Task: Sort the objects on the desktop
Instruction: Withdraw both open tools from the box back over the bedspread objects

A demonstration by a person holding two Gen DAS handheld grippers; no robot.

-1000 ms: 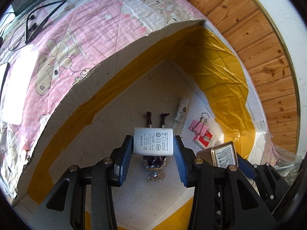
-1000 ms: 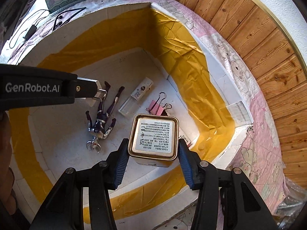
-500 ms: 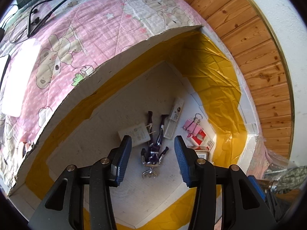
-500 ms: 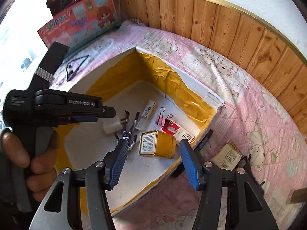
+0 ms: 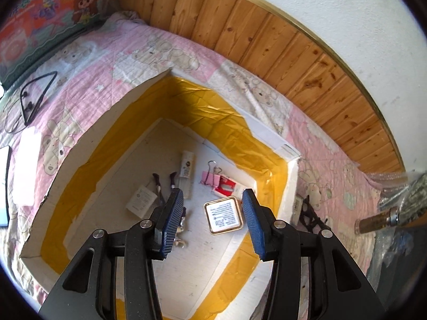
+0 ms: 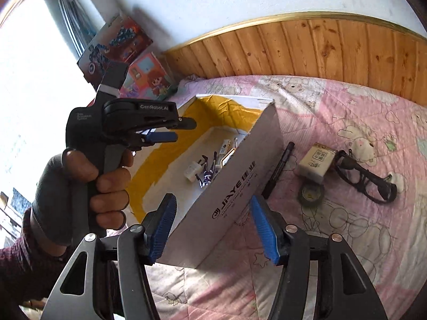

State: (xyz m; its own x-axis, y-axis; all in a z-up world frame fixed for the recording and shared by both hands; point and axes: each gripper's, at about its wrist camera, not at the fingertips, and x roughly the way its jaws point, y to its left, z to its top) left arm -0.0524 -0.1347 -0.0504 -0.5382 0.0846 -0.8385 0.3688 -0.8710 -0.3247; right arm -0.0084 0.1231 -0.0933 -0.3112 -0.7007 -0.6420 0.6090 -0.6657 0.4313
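Both drops made, the left gripper (image 5: 212,222) and right gripper (image 6: 213,226) hang released and empty above the cardboard box (image 6: 234,184), so next comes the eyeglasses (image 6: 365,177) just beside it.

Cardboard box (image 5: 101,122) w/ glossy yellow tape lining; quilted cloth bedcover (image 5: 88,80); wood wall panelling (image 5: 267,40).

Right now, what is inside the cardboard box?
In the box: white charger, toy figure, gold tin, pink clip, red card, small tube. Left gripper covers part of the figure.
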